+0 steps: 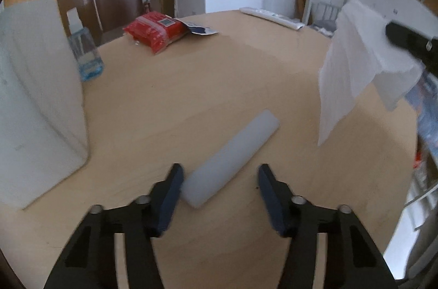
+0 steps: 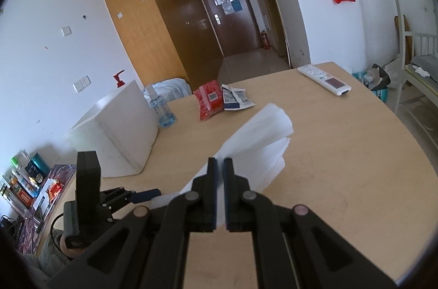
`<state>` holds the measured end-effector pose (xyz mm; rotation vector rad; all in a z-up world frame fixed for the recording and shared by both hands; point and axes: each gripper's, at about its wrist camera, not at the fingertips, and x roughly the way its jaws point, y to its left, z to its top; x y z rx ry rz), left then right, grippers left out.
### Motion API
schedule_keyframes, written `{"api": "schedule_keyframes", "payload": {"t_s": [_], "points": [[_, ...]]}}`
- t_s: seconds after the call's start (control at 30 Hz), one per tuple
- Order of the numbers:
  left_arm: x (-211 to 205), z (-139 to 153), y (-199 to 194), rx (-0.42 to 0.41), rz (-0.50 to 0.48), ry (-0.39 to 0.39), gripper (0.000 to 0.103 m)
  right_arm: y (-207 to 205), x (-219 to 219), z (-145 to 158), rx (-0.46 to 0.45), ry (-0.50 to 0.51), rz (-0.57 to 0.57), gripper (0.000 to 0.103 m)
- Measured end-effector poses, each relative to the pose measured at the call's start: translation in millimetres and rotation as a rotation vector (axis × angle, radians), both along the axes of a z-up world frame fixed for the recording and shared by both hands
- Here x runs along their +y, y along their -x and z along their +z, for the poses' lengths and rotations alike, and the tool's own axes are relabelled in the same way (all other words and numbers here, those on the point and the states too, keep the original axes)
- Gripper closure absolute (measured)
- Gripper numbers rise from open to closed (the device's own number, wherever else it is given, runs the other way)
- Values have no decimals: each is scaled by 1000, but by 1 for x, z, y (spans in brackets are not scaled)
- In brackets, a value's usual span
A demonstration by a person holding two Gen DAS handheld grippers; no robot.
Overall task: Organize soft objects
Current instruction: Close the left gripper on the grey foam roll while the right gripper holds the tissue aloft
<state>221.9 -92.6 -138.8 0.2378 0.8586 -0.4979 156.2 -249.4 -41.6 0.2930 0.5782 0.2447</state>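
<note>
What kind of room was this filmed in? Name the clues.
Probably a dormitory-style room: a metal bunk-bed frame beside the wooden table, a tall wooden wardrobe, and a dark entrance door down a short hallway.

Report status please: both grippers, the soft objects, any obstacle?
Left gripper open, fingers astride pale soft strip, not pressing. Right gripper shut on white tissue, held above table. Nothing in the way.

table [image 1: 191, 86] | on it: silicone bar [image 1: 232, 160], red packet [image 1: 156, 31], remote [image 2: 324, 79], bottle [image 1: 86, 53]
</note>
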Motion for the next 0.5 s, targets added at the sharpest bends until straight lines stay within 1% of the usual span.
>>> {"api": "schedule_keyframes", "payload": {"t_s": [0.07,0.1,0.2,0.27,0.3,0.4,0.47,0.5], "points": [[2,1,2,-12,9,-26,66,3,0,2,-6,2,-2,97],[3,1,1,-14,12,-38,70,3,0,3,-6,3,-1,97],[1,2,2,-22,-8,-79,77,6,1,4,-9,-1,3,97],[-1,3,4,-37,-15,-92,85,7,1,5,-11,-2,3,97],[-1,4,5,-38,-16,-86,91,7,1,5,-14,-2,2,97],[6,11,4,-21,0,-46,95,9,1,7,-18,-3,-3,97],[7,14,6,-35,3,-37,96,10,0,8,-22,-5,-6,97],[6,17,8,-45,-2,-38,98,11,-1,8,-24,-5,-7,97]]}}
